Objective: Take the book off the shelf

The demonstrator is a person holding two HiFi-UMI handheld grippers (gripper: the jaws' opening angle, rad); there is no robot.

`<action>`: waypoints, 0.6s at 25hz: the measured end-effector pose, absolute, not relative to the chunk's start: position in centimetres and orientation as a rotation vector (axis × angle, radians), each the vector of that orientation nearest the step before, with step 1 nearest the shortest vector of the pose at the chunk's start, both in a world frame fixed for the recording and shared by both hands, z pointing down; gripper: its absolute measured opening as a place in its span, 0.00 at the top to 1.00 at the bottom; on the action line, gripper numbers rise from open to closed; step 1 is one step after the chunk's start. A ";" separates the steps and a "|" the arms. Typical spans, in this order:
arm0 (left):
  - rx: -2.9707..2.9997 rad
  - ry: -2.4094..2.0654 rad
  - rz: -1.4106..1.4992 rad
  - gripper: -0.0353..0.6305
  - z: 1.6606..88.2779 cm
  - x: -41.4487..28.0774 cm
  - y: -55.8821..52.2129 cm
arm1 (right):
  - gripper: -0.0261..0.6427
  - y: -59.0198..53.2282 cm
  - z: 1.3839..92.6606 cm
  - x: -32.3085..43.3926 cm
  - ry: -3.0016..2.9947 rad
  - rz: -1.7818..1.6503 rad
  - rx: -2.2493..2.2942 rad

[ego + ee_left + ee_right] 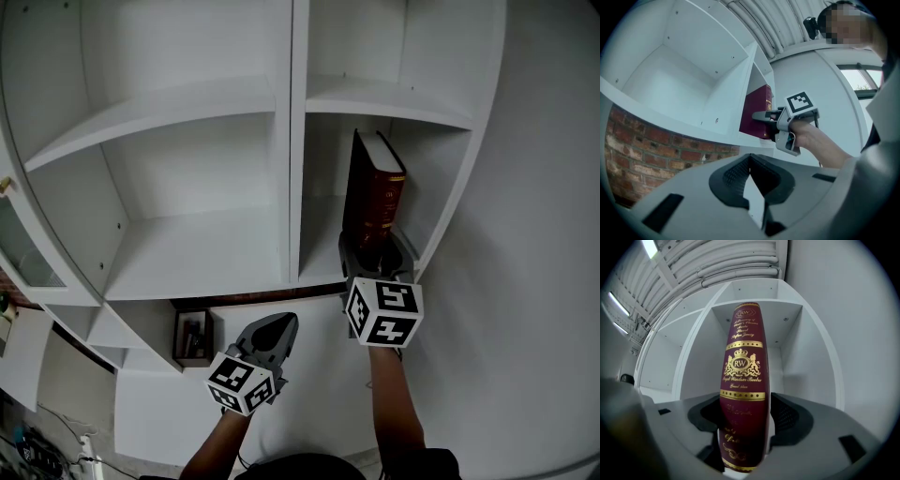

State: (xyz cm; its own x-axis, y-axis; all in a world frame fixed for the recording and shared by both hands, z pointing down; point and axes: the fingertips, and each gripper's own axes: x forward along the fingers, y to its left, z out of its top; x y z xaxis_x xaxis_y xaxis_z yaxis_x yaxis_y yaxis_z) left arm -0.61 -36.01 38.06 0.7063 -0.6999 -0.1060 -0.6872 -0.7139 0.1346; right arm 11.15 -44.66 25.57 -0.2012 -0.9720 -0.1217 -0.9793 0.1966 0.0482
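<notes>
A dark red book (375, 202) with gold lettering stands upright in the right-hand compartment of the white shelf unit (197, 253), near its front edge. My right gripper (375, 246) is level at the book's lower spine. In the right gripper view the spine (743, 380) fills the space between the jaws, and a thin gap shows at the right pad (787, 416), so this gripper (744, 420) is open around the book. The left gripper view shows the same book (759, 117) from the side. My left gripper (278, 323) hangs below the shelf edge, shut and empty (750, 157).
The wide left compartment (178, 169) and the shelf above the book (384, 98) hold nothing. A plain white wall (525, 281) runs along the right. Brick wall (647, 136) shows under the shelf, and a small dark niche (192, 337) sits below it.
</notes>
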 end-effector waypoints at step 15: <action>2.805 -1.156 -0.242 0.92 38.2 -1.1 -36.4 | 0.54 -46.5 25.9 11.3 2.375 0.148 -1.979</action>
